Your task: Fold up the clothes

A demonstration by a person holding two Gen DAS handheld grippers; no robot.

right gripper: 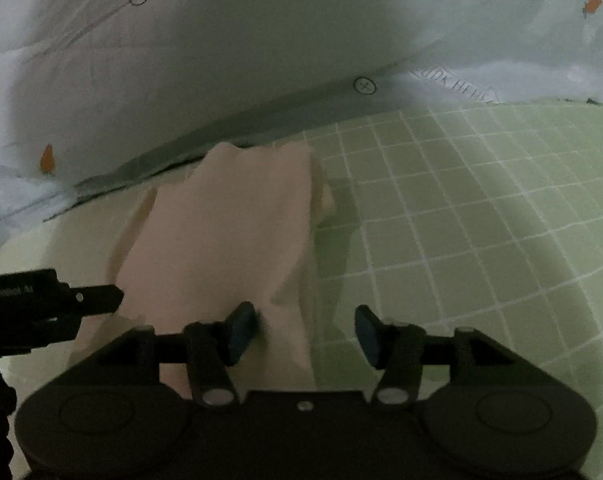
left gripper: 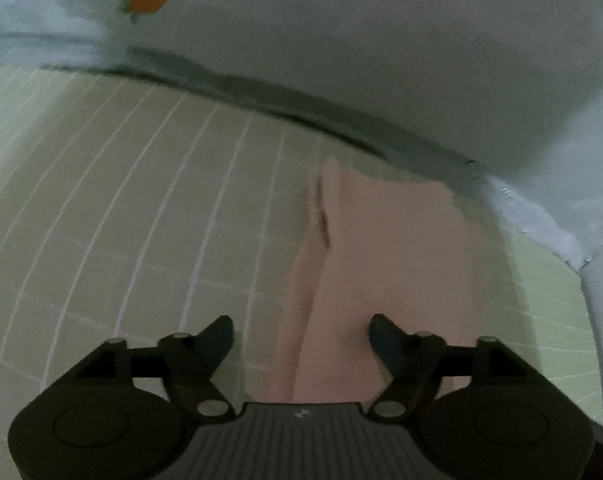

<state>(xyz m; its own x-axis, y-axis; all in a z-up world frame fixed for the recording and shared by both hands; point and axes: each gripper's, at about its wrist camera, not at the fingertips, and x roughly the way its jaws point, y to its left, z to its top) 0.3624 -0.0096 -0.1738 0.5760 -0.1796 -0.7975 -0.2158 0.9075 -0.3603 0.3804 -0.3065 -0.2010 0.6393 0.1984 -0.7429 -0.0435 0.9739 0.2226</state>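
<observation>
Green checked bedding (right gripper: 461, 208) with white grid lines lies under both grippers, bordered by a pale sheet (left gripper: 381, 60) printed with carrots. Pink cloth (right gripper: 229, 232) stretches ahead of the right gripper (right gripper: 305, 334), partly between its spread jaws, unpinched. Left gripper (left gripper: 301, 338) jaws also stand spread over the cloth's edge.

1. One pale pink garment (right gripper: 221, 232), lying in folds.
2. One green grid-lined mat (right gripper: 461, 208) under it.
3. One white printed sheet (right gripper: 261, 40), with at least two orange carrot prints (right gripper: 47, 159) showing.
4. Two black tongs: left tongs (left gripper: 301, 340), right tongs (right gripper: 305, 334).
</observation>
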